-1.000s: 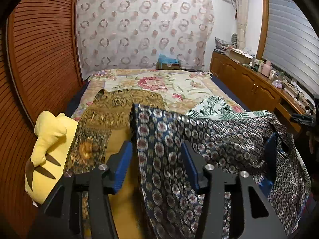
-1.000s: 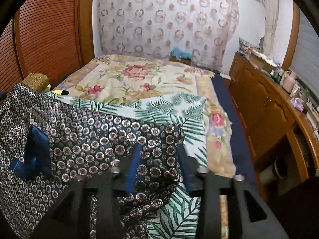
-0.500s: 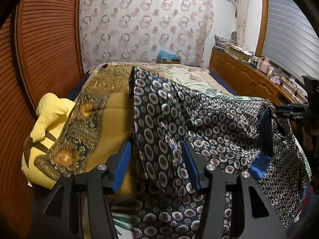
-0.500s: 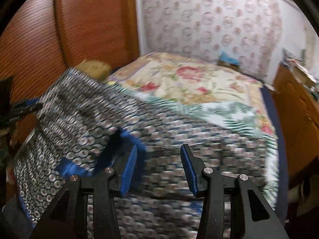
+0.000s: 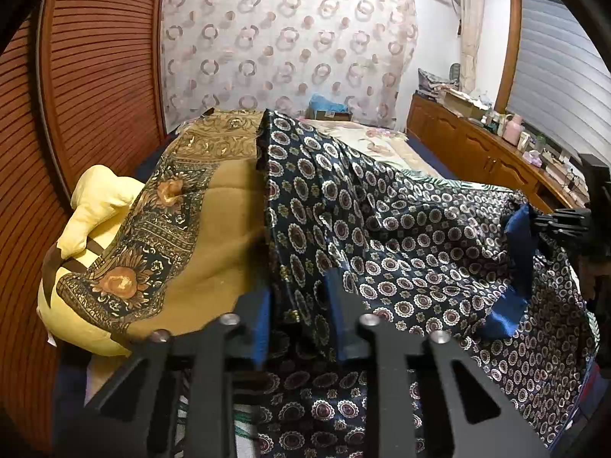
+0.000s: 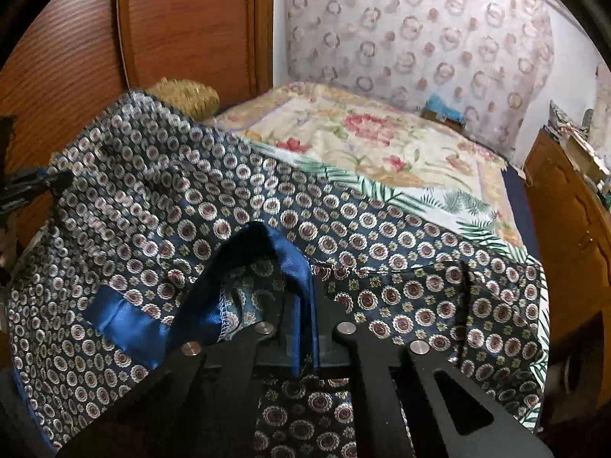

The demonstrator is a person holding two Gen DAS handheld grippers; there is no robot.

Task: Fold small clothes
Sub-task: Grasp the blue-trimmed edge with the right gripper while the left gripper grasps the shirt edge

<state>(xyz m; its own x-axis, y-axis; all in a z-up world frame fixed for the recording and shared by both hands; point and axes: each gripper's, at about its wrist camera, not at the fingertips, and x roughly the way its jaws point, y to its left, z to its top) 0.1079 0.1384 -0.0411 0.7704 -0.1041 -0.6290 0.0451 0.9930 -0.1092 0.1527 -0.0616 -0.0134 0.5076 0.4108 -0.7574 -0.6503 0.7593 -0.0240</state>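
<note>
- Left claw (image 5: 299, 322) is closing on a bunched fold of the patterned garment (image 5: 401, 236); the cloth sits between its blue pads (image 5: 262, 324), and they look to be pinching it already.
- Right claw (image 6: 309, 337) is clamped shut on the garment's plain blue trim (image 6: 294, 267), right at the edge.
- The garment hangs between the two claws, lifted over the near end of the bed (image 6: 362, 141), draped partly across a leaf-print cloth (image 6: 469, 206) lying there.
- Risk one, as I see it: that fabric looks satiny and slick. The right claw has only the thin trim, so a firm pull could slide it free.
- Risk two: the left claw has gathered several layers, so the fold may come out crooked or bulky.
- Risk three: the hem could drag the leaf-print cloth or the mustard blanket (image 5: 214, 252) beside it, over the yellow plush toy (image 5: 95, 206).
- Looks: dark navy, covered in small round medallions, glossy blue band at the edge, white overlock stitching inside, creased and sagging in the middle.
</note>
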